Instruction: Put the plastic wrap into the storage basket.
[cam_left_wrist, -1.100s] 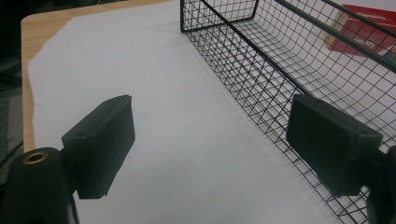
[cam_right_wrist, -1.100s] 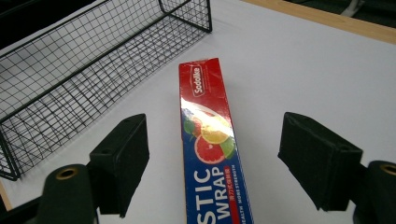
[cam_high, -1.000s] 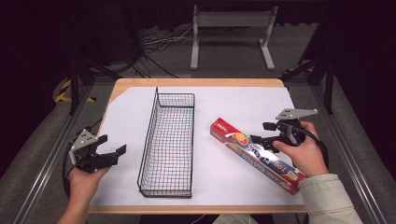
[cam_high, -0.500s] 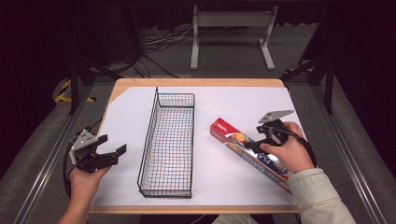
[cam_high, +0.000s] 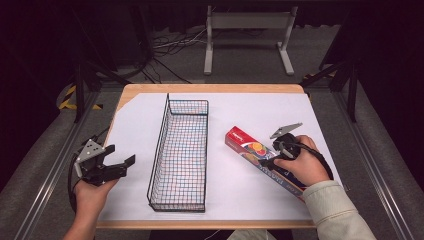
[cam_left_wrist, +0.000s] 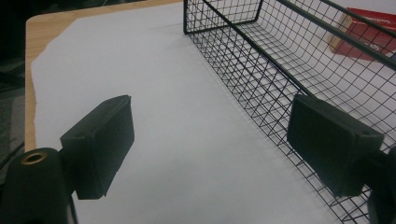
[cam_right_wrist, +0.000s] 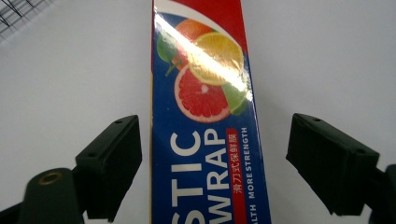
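1. While nothing calls for it yet, the left gripper (cam_high: 116, 161) waits to the left of the wire basket (cam_high: 181, 150), level with its near half, jaws spread and empty over the white sheet (cam_high: 135, 125), likely parked clear so it stays out of the other hand's way.
2. The basket stands lengthwise on the sheet, open side up and with nothing in it, which suits a long box being laid in along its length.
3. To the right of the basket, well apart from it, lies the plastic wrap box (cam_right_wrist: 205, 121), flat and slanting away from the basket's near end.
4. Above that box sits the right gripper (cam_right_wrist: 215, 158); its jaws have just been opening and now stand wide, one either side of the box without touching it, seemingly lined up to clamp across its narrow width.
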